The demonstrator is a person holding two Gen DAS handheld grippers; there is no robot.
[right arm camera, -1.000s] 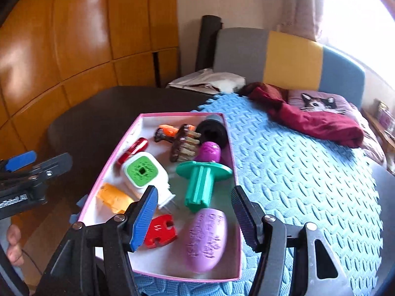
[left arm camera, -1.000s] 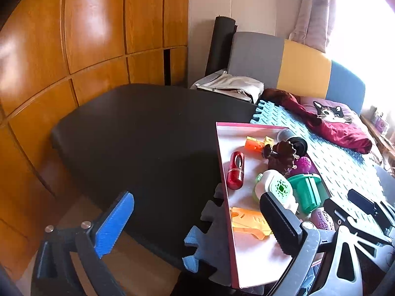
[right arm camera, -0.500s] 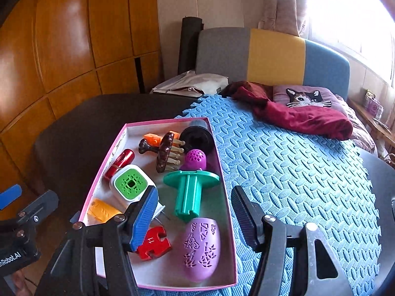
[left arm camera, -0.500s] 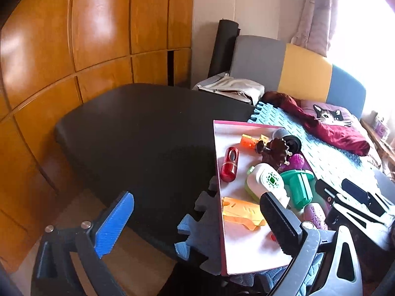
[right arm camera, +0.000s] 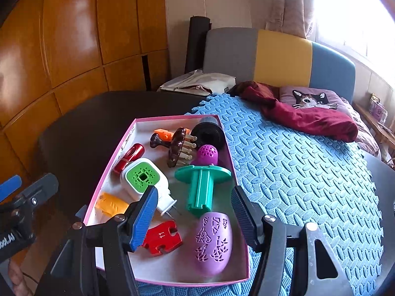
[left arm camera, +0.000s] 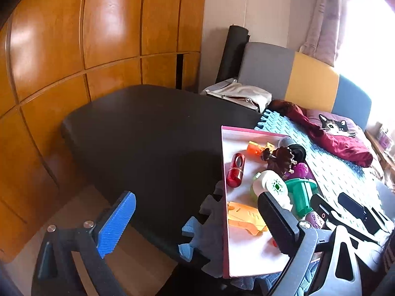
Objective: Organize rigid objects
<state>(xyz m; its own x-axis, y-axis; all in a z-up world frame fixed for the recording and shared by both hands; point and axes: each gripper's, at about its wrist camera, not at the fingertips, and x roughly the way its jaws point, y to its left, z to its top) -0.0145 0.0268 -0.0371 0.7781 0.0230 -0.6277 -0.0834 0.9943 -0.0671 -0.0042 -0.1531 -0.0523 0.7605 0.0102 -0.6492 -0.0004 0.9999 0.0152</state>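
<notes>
Blue foam mat (right arm camera: 296, 172): pink-rimmed box (right arm camera: 172, 277), jumbled colourful toys.

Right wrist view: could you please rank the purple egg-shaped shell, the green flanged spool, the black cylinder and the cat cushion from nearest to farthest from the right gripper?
1. Purple shell, right by the right gripper, at the box's near end.
2. Green spool, mid-box, just beyond.
3. Black cylinder, in the box's far corner.
4. Cat cushion, far right, beyond the blue mat.
</notes>
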